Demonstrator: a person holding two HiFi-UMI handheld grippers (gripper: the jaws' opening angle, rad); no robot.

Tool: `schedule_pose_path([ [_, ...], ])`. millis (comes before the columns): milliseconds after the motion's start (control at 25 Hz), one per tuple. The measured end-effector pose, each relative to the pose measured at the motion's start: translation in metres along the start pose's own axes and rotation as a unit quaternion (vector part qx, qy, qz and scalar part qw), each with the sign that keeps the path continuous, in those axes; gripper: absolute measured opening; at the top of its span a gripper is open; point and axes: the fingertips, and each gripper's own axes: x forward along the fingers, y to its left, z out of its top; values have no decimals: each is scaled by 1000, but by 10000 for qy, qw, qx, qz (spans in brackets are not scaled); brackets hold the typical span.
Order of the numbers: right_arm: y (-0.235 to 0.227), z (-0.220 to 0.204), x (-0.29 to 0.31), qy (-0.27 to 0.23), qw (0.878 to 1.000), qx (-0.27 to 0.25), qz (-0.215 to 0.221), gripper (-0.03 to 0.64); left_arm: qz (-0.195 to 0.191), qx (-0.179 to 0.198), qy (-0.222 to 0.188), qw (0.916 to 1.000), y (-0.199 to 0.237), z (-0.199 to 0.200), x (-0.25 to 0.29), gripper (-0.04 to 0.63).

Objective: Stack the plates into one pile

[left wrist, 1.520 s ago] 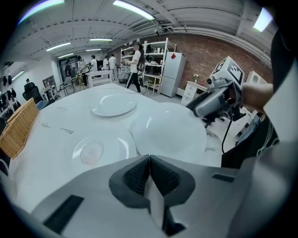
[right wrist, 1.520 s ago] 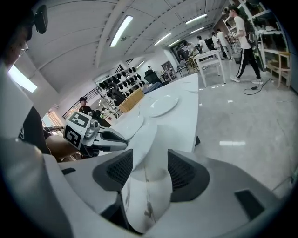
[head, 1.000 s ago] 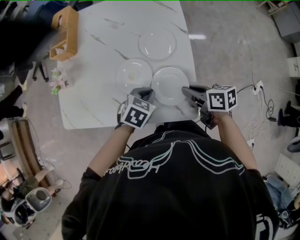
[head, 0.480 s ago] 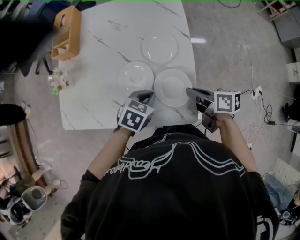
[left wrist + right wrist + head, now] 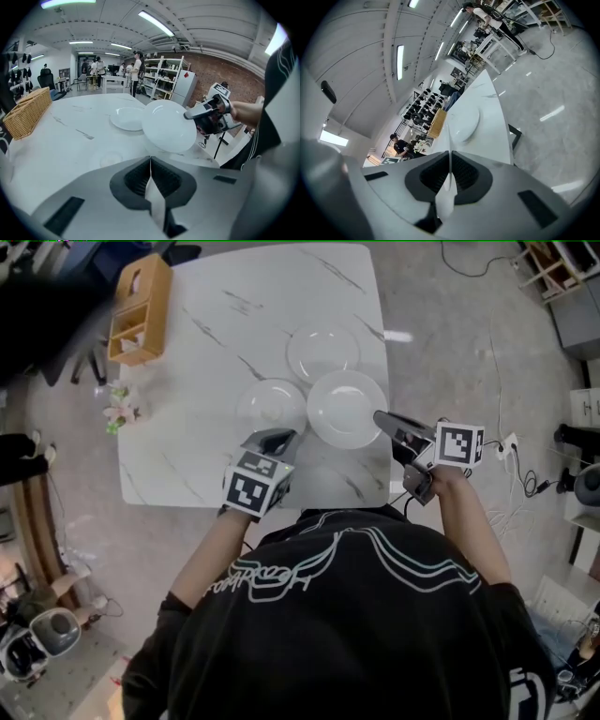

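Observation:
Three plates show on the white marble table (image 5: 206,334). A white plate (image 5: 323,351) (image 5: 129,118) (image 5: 465,123) lies farthest from me. A clear glass plate (image 5: 271,407) lies at the left, and is only a faint ring (image 5: 110,161) in the left gripper view. My right gripper (image 5: 380,418) (image 5: 187,115) is shut on the right rim of the second white plate (image 5: 347,409) (image 5: 168,125). That plate hangs tilted above the table and is edge-on (image 5: 446,136) in the right gripper view. My left gripper (image 5: 279,437) (image 5: 150,159) is shut and empty at the glass plate's near rim.
A wicker basket (image 5: 139,310) (image 5: 26,115) stands at the table's far left, with flowers (image 5: 117,409) just off the left edge. The table's right edge runs close beside the held plate, with bare floor and cables (image 5: 525,474) beyond. People and shelves (image 5: 164,77) fill the background.
The right gripper has lifted its white plate off the table and carried it toward the far plate. The left gripper has risen and drawn back a little from the glass plate.

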Motion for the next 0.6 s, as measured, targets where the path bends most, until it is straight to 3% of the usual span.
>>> schedule_pose_path([
  [160, 0, 24, 13, -56, 9998, -124, 121, 37, 322, -175, -333, 9988, 18, 11, -8, 25],
  [600, -35, 76, 57, -202, 9991, 291, -219, 37, 951, -760, -662, 9904, 54, 9, -25, 25],
])
